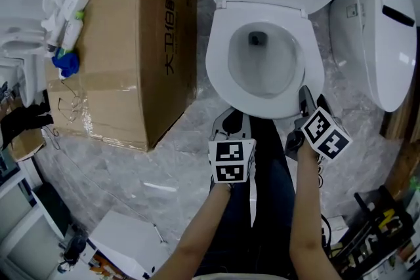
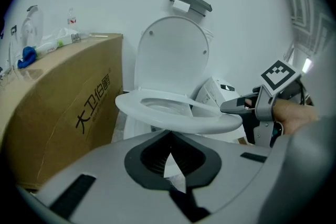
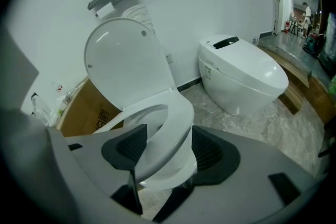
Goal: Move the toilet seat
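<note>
Right gripper clamped on front rim of toilet seat, probably to raise it toward lid; left gripper closed, empty, beneath.

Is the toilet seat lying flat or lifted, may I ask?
Partly lifted: the toilet seat tilts clear of the bowl, clamped by the right gripper.

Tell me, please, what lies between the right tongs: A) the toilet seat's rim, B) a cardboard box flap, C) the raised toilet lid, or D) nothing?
A: in the right gripper view, the rim of the toilet seat runs between the right tongs, with both pads against it.
</note>
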The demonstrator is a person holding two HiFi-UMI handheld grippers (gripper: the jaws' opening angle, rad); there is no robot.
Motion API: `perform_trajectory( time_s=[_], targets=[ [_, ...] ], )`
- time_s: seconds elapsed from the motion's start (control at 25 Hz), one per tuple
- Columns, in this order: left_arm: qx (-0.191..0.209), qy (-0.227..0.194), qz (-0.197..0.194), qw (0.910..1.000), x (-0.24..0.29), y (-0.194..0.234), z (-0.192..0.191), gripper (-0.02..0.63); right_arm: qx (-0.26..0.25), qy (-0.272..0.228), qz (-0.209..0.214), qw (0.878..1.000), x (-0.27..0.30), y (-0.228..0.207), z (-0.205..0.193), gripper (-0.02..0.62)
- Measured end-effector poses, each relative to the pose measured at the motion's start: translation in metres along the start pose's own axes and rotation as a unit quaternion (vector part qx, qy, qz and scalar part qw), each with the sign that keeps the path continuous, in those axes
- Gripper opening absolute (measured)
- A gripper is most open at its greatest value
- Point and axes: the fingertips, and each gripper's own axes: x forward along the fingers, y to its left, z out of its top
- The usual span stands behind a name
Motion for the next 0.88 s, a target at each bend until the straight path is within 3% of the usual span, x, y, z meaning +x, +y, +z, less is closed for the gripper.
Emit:
perform_trajectory(
  time_s=[0.32, 0.48, 0.56, 0.72, 0.88],
  targets=[
    [0.010, -0.022, -0.007, 0.9997, -0.008, -0.005, 0.039, 0.014, -0.028, -0.028, 0.005, 0.999, -0.026, 0.015, 0.026, 0.268],
    [0.014, -0.035, -0.011, 0.9992, -0.009, -0.009, 0.060, 0.015, -0.058, -0.054, -0.005, 0.997, -0.042, 0.020, 0.043, 0.201],
    [0.017, -0.037, -0.016, 0.9990, -0.010, -0.012, 0.070, 0.014, -0.052, -0.067, -0.008, 0.996, -0.050, 0.021, 0.050, 0.155],
    [0.022, -0.043, -0.024, 0.9985, -0.009, -0.016, 0.088, 0.014, -0.048, -0.083, -0.010, 0.995, -0.060, 0.028, 0.062, 0.127],
    [0.020, -0.057, -0.038, 0.9975, -0.009, -0.019, 0.106, 0.014, -0.043, -0.107, -0.035, 0.993, -0.070, 0.027, 0.070, 0.061]
  ],
)
